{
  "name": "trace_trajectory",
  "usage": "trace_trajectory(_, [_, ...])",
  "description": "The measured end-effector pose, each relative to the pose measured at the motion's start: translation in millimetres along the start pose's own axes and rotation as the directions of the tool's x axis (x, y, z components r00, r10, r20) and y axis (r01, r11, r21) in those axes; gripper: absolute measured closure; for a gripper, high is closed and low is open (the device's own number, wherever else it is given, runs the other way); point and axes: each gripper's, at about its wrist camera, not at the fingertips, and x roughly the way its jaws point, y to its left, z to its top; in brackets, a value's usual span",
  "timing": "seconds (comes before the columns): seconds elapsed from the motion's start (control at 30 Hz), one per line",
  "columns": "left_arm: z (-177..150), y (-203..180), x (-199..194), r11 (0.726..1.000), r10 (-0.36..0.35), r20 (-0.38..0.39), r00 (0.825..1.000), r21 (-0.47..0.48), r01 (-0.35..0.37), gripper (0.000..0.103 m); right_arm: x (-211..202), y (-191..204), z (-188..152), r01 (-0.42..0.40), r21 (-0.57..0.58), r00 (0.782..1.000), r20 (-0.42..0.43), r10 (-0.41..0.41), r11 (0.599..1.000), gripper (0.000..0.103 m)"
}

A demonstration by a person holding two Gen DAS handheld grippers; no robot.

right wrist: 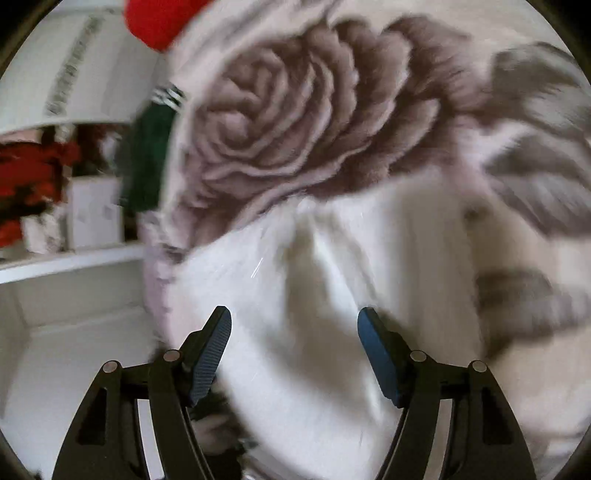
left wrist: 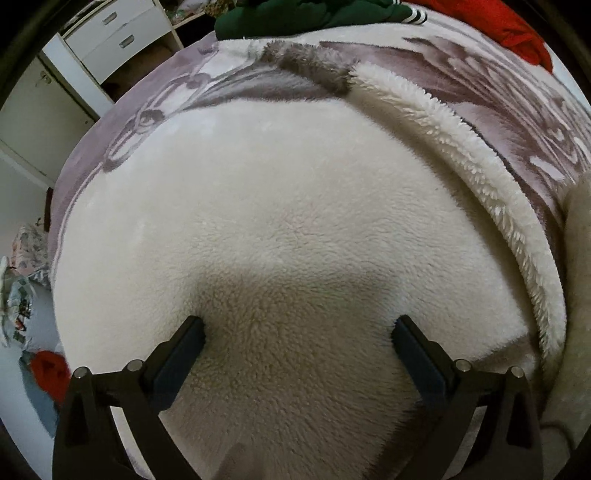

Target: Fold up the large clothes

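Observation:
A large cream fleece garment (left wrist: 280,221) lies spread on a mauve blanket with a grey rose pattern (left wrist: 517,122). Its fluffy edge (left wrist: 480,173) curves along the right, with a grey furry part (left wrist: 310,62) at the far end. My left gripper (left wrist: 297,332) is open, its fingers pressed onto the fleece, holding nothing. In the right wrist view, the cream garment (right wrist: 332,295) lies blurred under my right gripper (right wrist: 294,321), which is open and empty just above it. The rose-patterned blanket (right wrist: 295,122) lies beyond.
A dark green garment (left wrist: 295,18) and a red one (left wrist: 517,26) lie at the blanket's far end. White drawers (left wrist: 110,33) stand at the far left. In the right wrist view, a white shelf (right wrist: 66,262) with a box (right wrist: 96,210) and red items is left.

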Motion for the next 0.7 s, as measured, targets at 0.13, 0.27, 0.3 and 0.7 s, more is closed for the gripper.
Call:
trace_trajectory(0.13, [8, -4, -29, 1.000, -0.007, -0.003, 1.000, -0.008, 0.007, 0.000, -31, 12, -19, -0.051, 0.052, 0.998, 0.034, 0.049, 0.997, 0.089])
trace_trajectory(0.27, [25, -32, -101, 0.992, -0.119, 0.091, 0.989, 0.057, 0.114, 0.000, -104, 26, -46, -0.135, 0.073, 0.978, 0.168, 0.121, 0.988, 0.090])
trace_trajectory(0.3, [30, -42, -116, 0.986, -0.155, 0.107, 0.982, 0.076, 0.148, 0.000, -114, 26, -47, -0.123, 0.063, 0.976, 0.191, 0.109, 0.990, 0.090])
trace_trajectory(0.7, [40, -125, -152, 0.948, -0.239, 0.045, 0.970, 0.228, 0.223, 0.000, -40, -73, -17, 0.206, 0.164, 0.973, 0.068, -0.219, 0.965, 0.088])
